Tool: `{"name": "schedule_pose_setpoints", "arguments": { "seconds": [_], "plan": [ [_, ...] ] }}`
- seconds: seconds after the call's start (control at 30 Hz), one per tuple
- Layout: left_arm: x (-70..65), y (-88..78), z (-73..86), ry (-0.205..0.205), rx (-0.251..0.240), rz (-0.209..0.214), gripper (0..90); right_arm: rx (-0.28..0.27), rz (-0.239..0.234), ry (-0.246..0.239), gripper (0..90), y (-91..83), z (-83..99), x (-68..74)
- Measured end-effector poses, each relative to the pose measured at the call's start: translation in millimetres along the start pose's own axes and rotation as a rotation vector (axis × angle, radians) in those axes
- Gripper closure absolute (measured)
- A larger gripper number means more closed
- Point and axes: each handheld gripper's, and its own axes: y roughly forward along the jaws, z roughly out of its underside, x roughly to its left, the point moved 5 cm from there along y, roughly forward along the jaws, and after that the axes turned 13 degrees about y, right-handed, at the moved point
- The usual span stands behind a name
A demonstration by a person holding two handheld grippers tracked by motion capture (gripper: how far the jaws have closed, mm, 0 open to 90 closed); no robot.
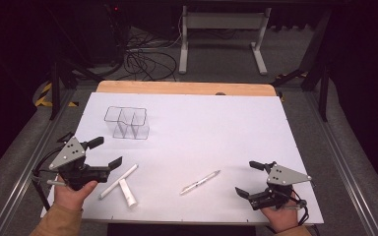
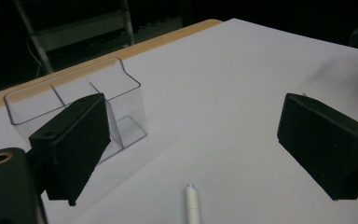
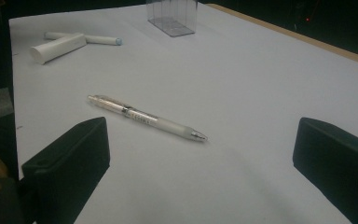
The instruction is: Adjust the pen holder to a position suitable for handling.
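- The pen (image 1: 200, 182) lies flat on the white sheet (image 1: 211, 128), in the near half, a little right of the middle.
- In the high view its long axis runs on a diagonal, from near-left to far-right; the far-right end (image 1: 218, 172) is the thinner one.
- In the right gripper view the pen (image 3: 147, 118) lies just ahead of the jaws, its metal tip toward the lower right and its clear barrel toward the upper left.
- The right gripper (image 1: 249, 178) hovers near the sheet's near-right corner, jaws wide apart and empty, aimed leftward at the pen; it is near the pen but not touching it.
- 2 white markers (image 1: 120, 183) lie left of the pen, well apart from it; the thin one runs on a diagonal like the pen, and the thick one crosses its near part, the 2 touching.
- The left gripper (image 1: 107, 153) sits just left of the markers, jaws spread open and holding nothing.
- In the left gripper view, a marker tip (image 2: 191, 201) shows between the jaws.
- A clear holder (image 1: 127, 122) with 3 compartments stands upright on the far-left part of the sheet, beyond the left gripper.
- The sheet covers a wooden table (image 1: 187, 88), whose bare edge shows along the far side.
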Motion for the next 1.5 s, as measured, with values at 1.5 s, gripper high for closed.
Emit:
{"name": "schedule_pose_setpoints", "arguments": {
  "seconds": [1.5],
  "plan": [
    [74.8, 42.6, -16.4, 0.101, 0.303, 0.054, 31.3, 0.022, -0.030, -0.001, 4.1, 4.2, 1.9, 3.0]
  ]
}}
